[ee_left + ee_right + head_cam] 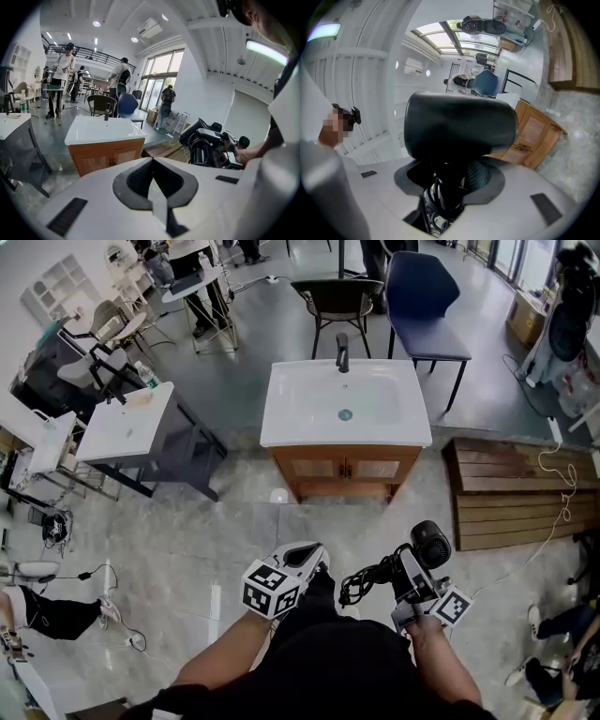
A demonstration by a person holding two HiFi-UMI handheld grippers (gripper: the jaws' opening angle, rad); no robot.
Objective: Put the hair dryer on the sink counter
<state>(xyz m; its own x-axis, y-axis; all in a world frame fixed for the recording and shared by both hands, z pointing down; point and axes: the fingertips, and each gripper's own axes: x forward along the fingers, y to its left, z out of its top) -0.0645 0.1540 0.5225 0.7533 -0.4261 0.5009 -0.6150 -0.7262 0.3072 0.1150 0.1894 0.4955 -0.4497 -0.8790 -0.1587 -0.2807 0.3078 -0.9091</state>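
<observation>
A black hair dryer (429, 545) with its coiled cord hangs low over the floor, and my right gripper (413, 570) is shut on its handle. In the right gripper view the dryer's barrel (459, 124) fills the middle, and the handle and cord run down between the jaws of that gripper (449, 183). My left gripper (306, 555) is shut and holds nothing; its jaws meet in the left gripper view (152, 163), where the dryer (202, 141) shows to the right. The white sink counter (281, 432) on a wooden cabinet (108, 154) stands ahead, with a dark faucet (342, 351) at its back.
A second white basin on a grey stand (127, 427) is at the left. A slatted wooden platform (511, 491) lies right of the cabinet. A brown chair (337, 296) and a blue chair (424, 298) stand behind the sink. Cables trail on the floor (94, 577). People stand farther back.
</observation>
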